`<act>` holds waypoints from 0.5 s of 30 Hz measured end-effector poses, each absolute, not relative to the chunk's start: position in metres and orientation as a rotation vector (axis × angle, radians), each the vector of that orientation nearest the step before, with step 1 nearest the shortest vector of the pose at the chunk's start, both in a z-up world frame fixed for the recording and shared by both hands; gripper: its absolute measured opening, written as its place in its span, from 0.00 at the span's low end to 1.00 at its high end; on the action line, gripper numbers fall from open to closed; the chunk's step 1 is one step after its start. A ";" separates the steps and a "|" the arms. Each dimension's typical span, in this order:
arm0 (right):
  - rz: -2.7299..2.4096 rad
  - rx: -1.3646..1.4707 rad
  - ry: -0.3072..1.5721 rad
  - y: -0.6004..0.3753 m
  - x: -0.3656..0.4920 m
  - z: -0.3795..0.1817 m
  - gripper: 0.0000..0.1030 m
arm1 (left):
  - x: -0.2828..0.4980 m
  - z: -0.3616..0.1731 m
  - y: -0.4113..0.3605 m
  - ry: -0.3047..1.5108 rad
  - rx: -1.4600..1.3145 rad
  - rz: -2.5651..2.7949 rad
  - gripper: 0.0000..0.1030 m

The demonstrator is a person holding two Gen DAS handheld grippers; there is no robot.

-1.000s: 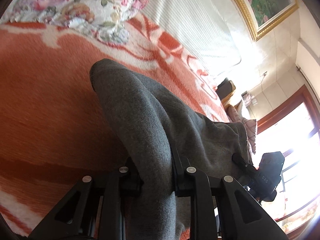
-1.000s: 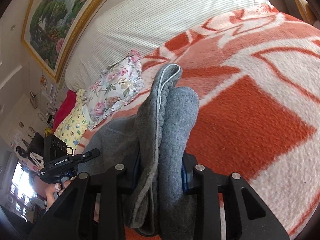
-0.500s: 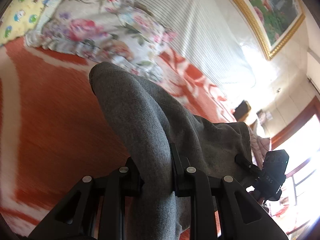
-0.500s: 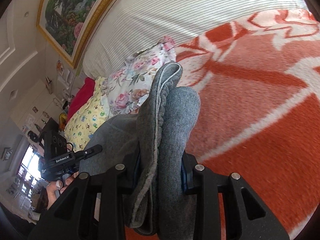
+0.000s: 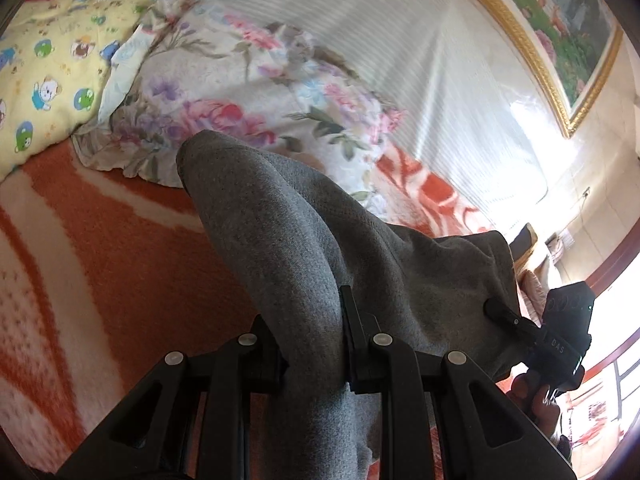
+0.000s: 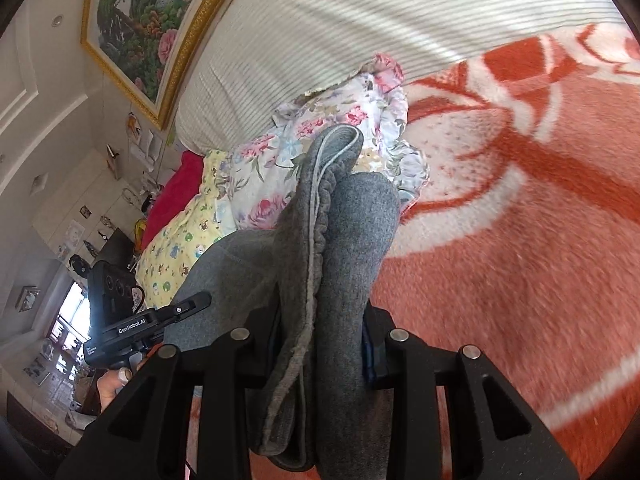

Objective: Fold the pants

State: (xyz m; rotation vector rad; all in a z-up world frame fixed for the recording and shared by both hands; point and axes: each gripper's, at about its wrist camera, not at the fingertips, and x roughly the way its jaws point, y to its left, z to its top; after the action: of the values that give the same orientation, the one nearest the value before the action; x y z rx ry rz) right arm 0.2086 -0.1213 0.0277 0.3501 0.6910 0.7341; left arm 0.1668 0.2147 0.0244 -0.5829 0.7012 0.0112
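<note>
Pants (image 5: 288, 248) pinched in left claw (image 5: 312, 344), right claw (image 6: 320, 336)

Grey pants (image 5: 288, 240); orange-white blanket (image 5: 100, 272); floral pillow (image 5: 240, 92).

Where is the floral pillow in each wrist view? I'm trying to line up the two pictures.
Left wrist: floral pillow upper centre, behind the grey pants.
Right wrist: floral pillow centre, above the pants' raised waistband.
Shared landmark: yellow cartoon pillow beside it.
</note>
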 end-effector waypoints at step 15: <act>0.537 0.084 0.804 -0.111 0.231 -0.004 0.60 | 0.149 -0.020 0.233 0.776 -0.527 0.092 0.53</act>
State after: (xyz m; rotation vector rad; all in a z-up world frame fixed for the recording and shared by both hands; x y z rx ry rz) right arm 0.2310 -0.1106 -0.0036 0.0837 0.8036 0.5370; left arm 0.1489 0.2328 -0.0200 -0.5267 0.7761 0.0916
